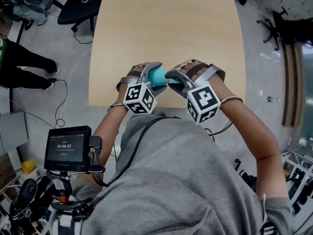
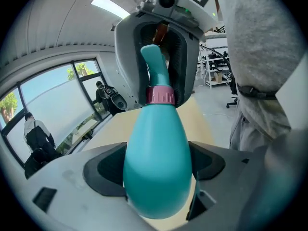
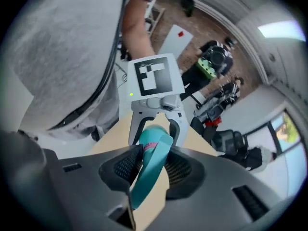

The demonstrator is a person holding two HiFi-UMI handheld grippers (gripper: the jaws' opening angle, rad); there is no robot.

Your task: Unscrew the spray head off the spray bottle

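- Now, left gripper (image 1: 146, 76): I read its jaws as clamped on the fat teal body of the spray bottle (image 2: 156, 172), one pad pressed to each flank.
- The bottle lies roughly level between the two grippers, over the near edge of the wooden table (image 1: 166, 28). I cannot tell whether it touches the top.
- Pink collar (image 2: 160, 95) sits at the neck, and the spray head (image 2: 154, 61) is still seated beyond it, pointing away from the left gripper.
- Right gripper (image 1: 177, 78): jaws closed on the spray head, ribbed pads touching it on both sides just by the collar.
- The two grippers meet nose to nose, close in front of my operator's grey shirt.
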